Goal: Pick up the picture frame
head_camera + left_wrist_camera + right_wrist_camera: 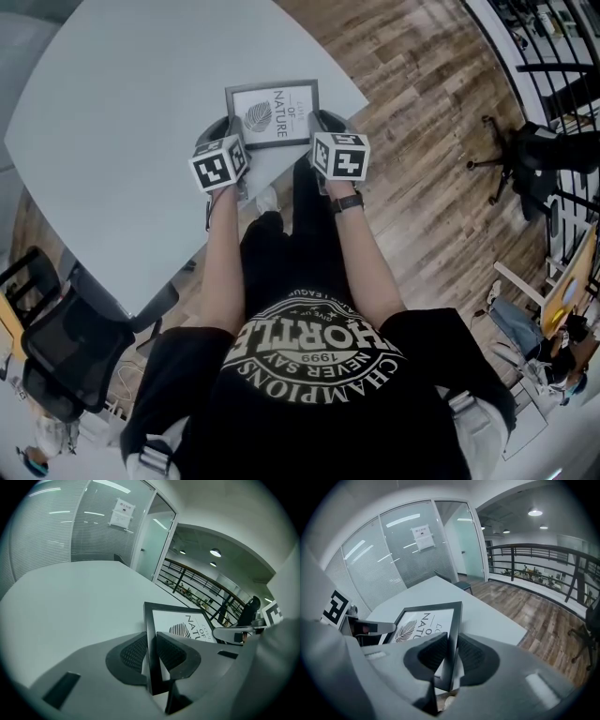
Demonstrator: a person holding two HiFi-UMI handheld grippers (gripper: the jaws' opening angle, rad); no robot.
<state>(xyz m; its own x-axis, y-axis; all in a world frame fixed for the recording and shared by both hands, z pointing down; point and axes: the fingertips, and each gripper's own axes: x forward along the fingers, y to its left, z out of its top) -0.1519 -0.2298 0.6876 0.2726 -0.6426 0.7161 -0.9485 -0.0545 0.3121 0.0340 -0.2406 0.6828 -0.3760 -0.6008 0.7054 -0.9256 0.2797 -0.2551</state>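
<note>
The picture frame (pixel 272 114) is the only one I can see, a black-edged frame over the near corner of the single pale table (pixel 122 122), held between my two grippers. I cannot tell whether its underside touches the tabletop.

The left gripper (pixel 225 128) has its two ribbed pads pressed on the frame's left edge, and its own view (pixel 151 651) shows the black moulding pinched between them. The right gripper (pixel 323 122) grips the opposite edge the same way, with the moulding clamped between its pads (pixel 451 656). Each gripper carries one marker cube, so there are two: one on the left (pixel 218 164), one on the right (pixel 339 155).

The print in the frame shows one leaf drawing beside the words "OF" and "NATURE". A smaller line above them is too fine for me to read.

I wear one dark watch (pixel 347 201) on the right wrist. My black T-shirt (pixel 319 375) shows, upside down to the camera, "CHAMPIONS", "NEVER SAY" and "1999".

I count two black office chairs, one left of me (pixel 66 347) and one on the wooden floor to the right (pixel 534 155). One paper notice (pixel 422 535) hangs on the glass wall, its text too small to read.
</note>
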